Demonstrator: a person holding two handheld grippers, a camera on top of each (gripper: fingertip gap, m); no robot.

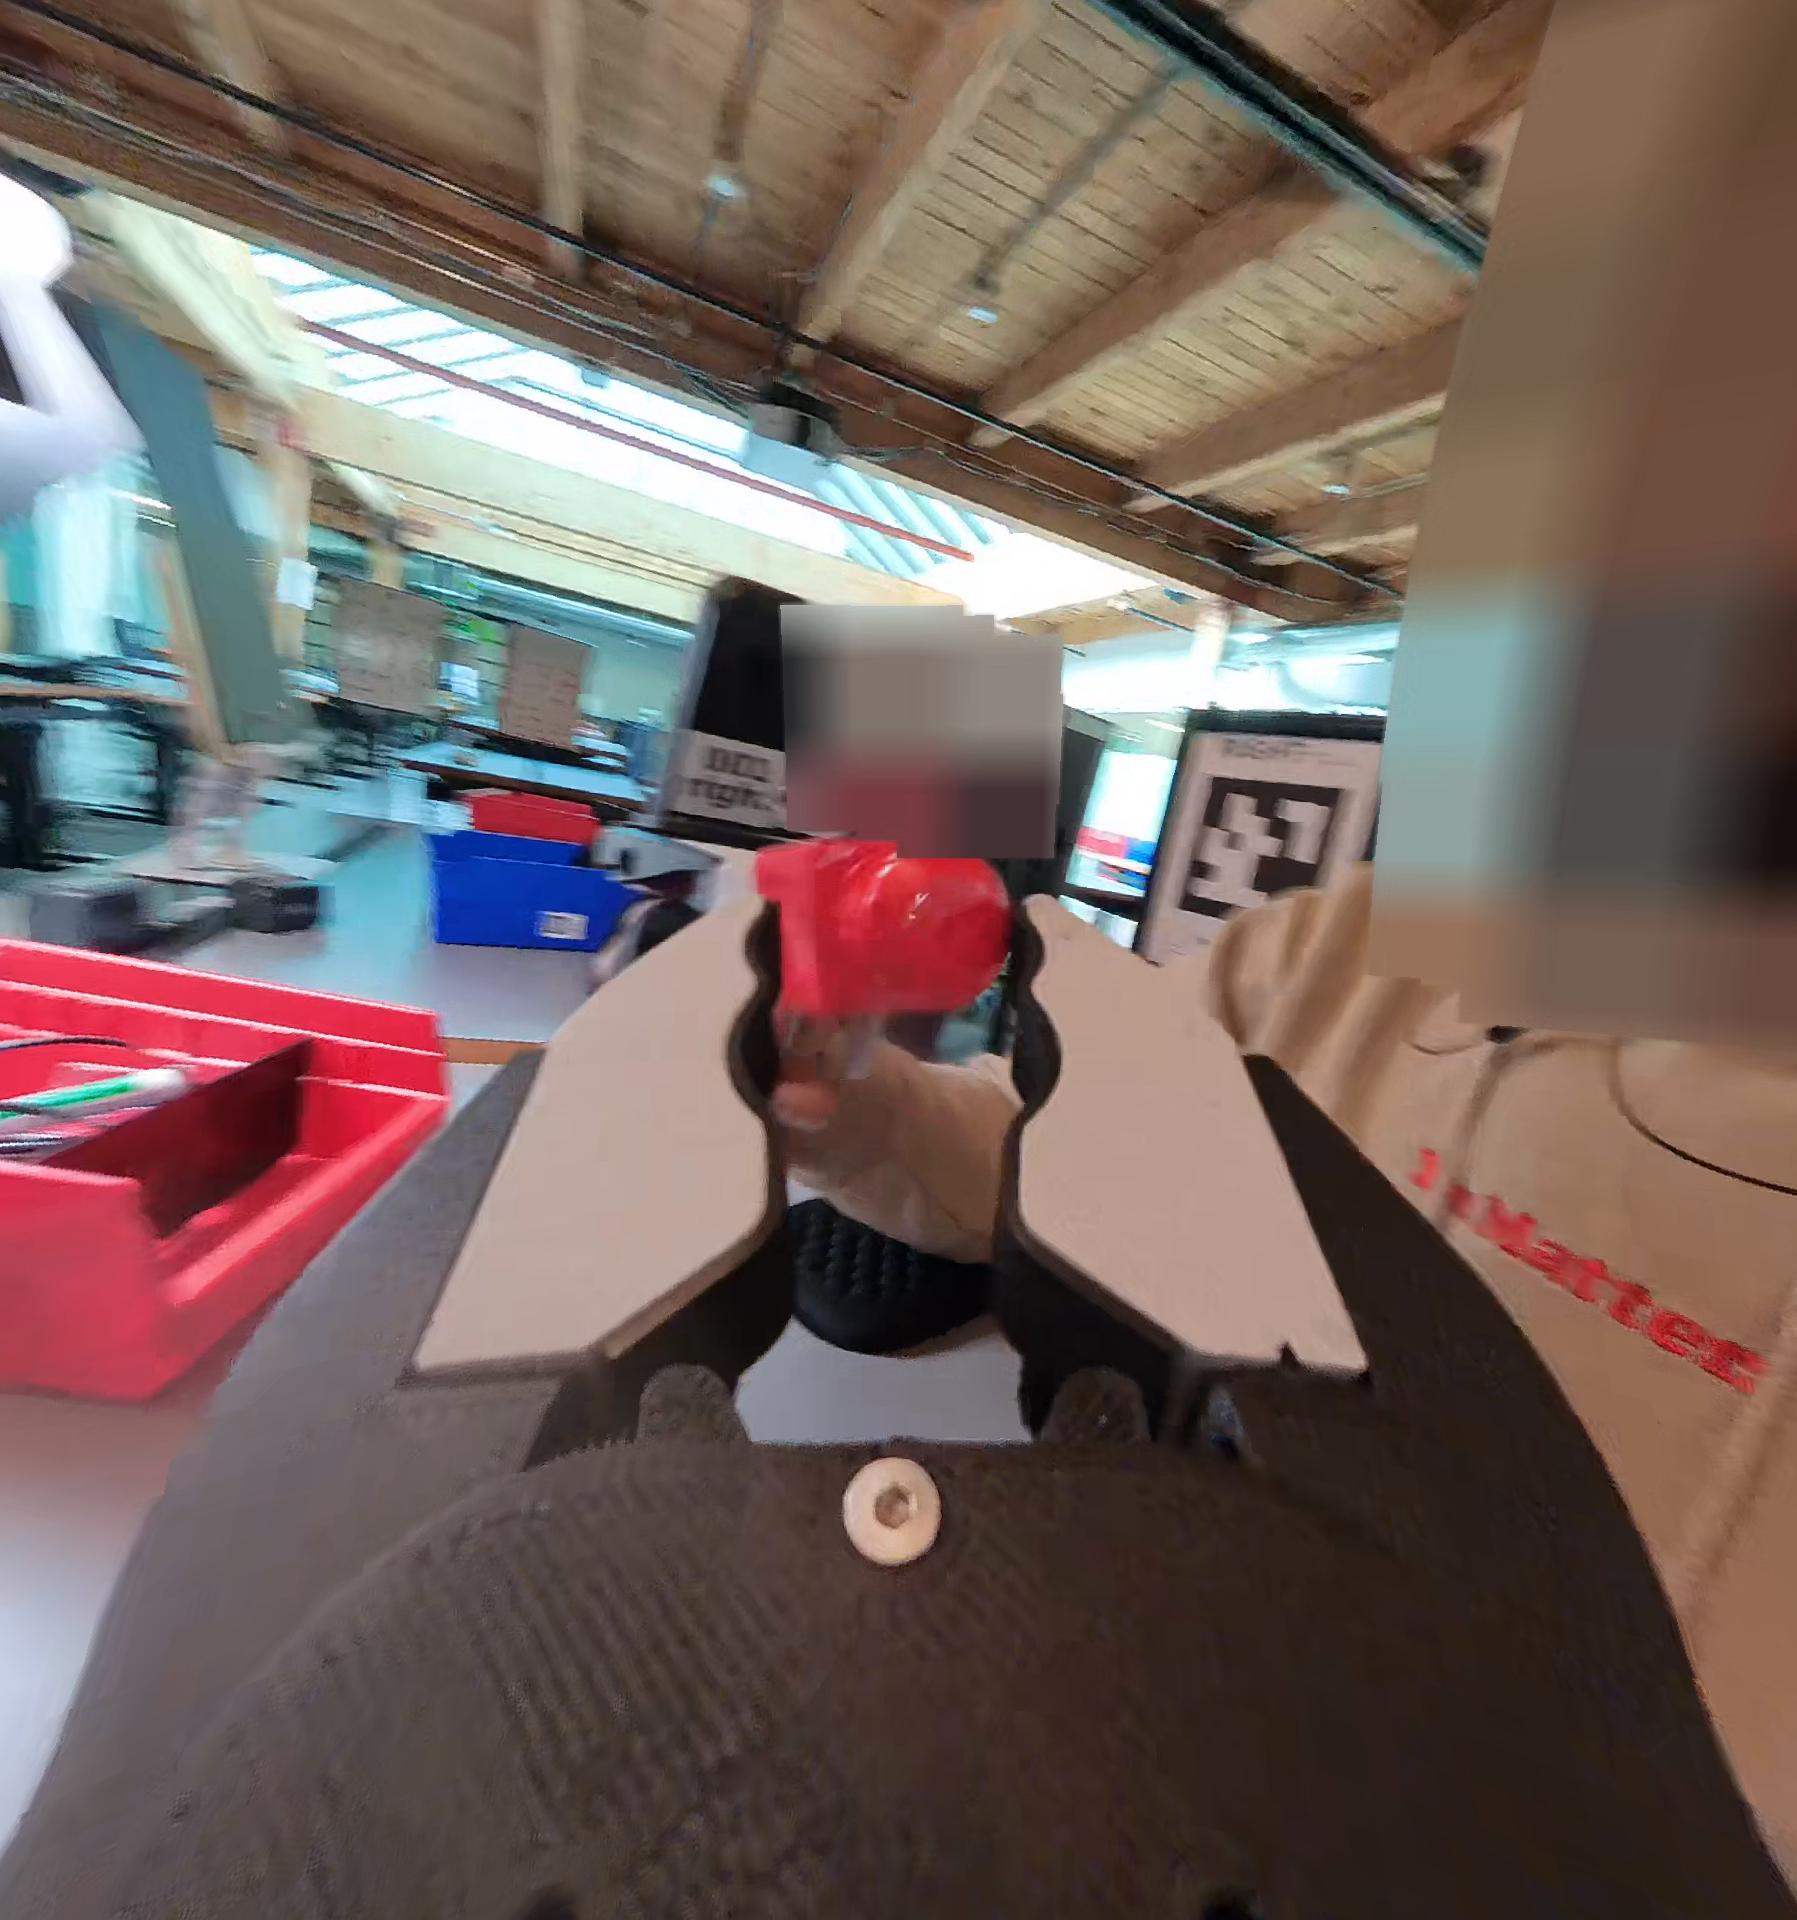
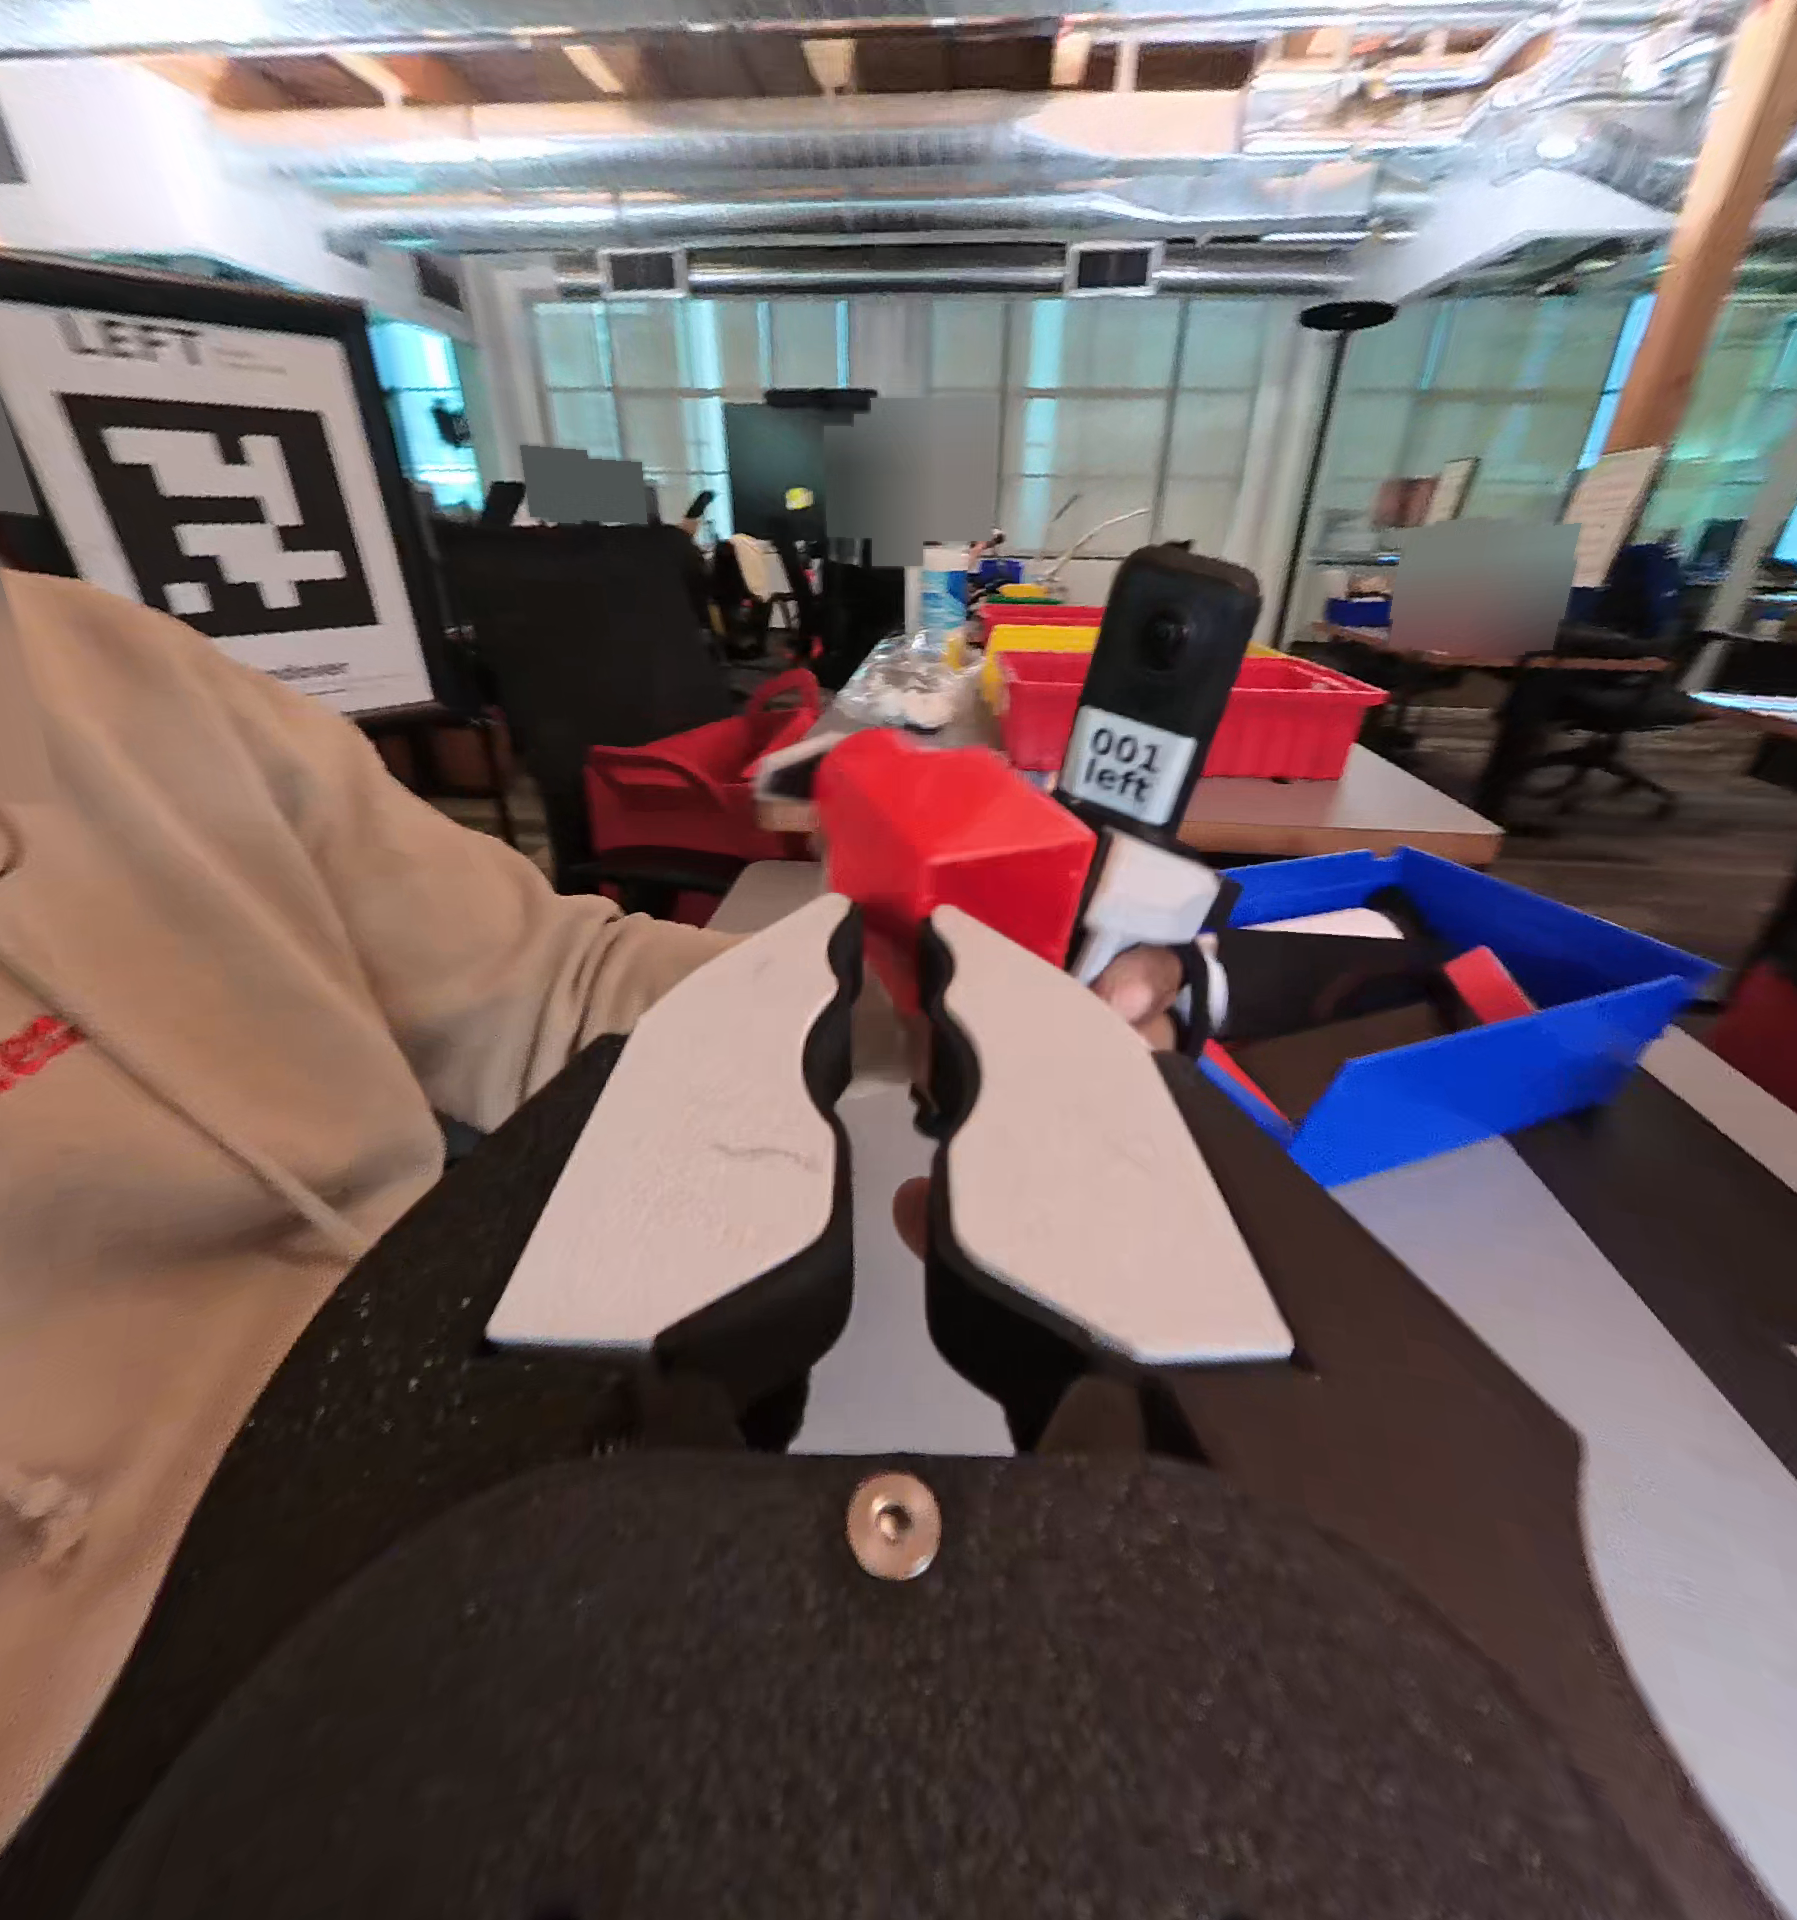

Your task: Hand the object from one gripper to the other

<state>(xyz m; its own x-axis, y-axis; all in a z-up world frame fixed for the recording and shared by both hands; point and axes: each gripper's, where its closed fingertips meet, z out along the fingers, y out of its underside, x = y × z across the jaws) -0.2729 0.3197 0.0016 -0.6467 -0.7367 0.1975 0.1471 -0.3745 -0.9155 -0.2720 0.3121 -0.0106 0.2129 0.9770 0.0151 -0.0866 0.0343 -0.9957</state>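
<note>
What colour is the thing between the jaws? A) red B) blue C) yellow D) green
A: the object between the jaws is bright red in both wrist views.

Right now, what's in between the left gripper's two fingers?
The red object sits between the fingertips of the left gripper, filling the gap. The left wrist view shows it.
</note>
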